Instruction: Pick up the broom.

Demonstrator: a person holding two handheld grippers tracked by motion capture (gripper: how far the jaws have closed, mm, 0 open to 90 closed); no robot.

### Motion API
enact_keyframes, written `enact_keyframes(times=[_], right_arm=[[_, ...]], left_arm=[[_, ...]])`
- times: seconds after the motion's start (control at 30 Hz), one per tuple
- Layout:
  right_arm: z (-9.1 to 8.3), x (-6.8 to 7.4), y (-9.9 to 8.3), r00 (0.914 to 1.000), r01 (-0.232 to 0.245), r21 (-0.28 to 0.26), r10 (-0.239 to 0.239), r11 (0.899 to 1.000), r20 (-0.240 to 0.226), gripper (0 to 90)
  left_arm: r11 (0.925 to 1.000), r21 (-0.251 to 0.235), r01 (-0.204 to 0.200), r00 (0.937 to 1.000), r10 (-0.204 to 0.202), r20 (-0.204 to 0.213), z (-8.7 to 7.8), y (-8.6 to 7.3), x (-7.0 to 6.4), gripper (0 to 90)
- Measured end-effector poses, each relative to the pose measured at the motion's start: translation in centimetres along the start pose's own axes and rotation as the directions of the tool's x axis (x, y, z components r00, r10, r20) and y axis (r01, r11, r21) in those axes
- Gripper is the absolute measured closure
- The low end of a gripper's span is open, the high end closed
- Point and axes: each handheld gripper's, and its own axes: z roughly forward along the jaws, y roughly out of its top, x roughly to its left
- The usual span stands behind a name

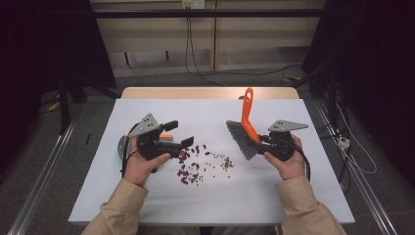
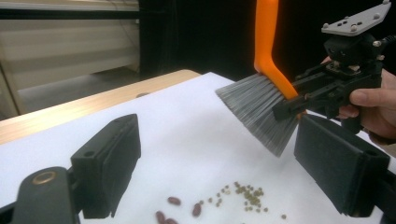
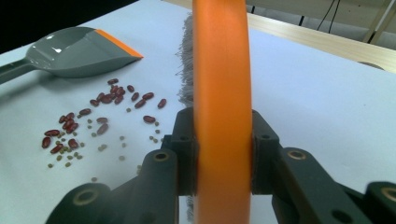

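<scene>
Clamping the orange handle of a hand brush (image 1: 247, 122), the right gripper (image 1: 263, 143) has both jaws pressed flat against the handle's sides, as the right gripper view shows with the handle (image 3: 222, 107) rising straight up between them. From that grip the handle slants up and away from the hand, while the grey bristles (image 2: 261, 109) fan out ahead of the jaws and down toward the white table cover (image 1: 210, 196), their tips off the surface in the left gripper view. Ahead of the right gripper and lower, between it and the left one, lies a scatter of dark red beans (image 1: 191, 166) mixed with smaller greenish beans (image 1: 226, 164), the greenish ones nearer the brush. The left gripper (image 1: 178, 133) is held in the person's left hand (image 1: 139, 164) with its jaws spread wide apart and nothing between them; its own view looks across the gap at the brush and a few beans (image 2: 245, 195) just beyond the jaw tips. Behind and beside the left gripper, on the far side from the brush, a grey dustpan with an orange lip (image 3: 79, 51) rests flat on the cover, its lip facing the bean scatter, close to the nearest red beans but apart from them.
</scene>
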Motion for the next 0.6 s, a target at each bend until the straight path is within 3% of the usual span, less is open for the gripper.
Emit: enact_keyframes(times=[0.13, 0.6], right_arm=[[0.1, -0.2, -0.1, 0.9986, 0.015, 0.037, -0.017, 0.999, 0.051, 70.6], [0.1, -1.1, -0.5, 0.9927, 0.0, 0.101, -0.013, 0.995, 0.12, 70.6]], left_arm=[[1.0, 0.001, 0.003, 0.9999, -0.003, -0.016, -0.9, -0.2, 0.4, 13.5], [0.9998, 0.02, 0.009, 0.997, -0.007, -0.077, -3.1, -1.5, 2.0, 12.5]])
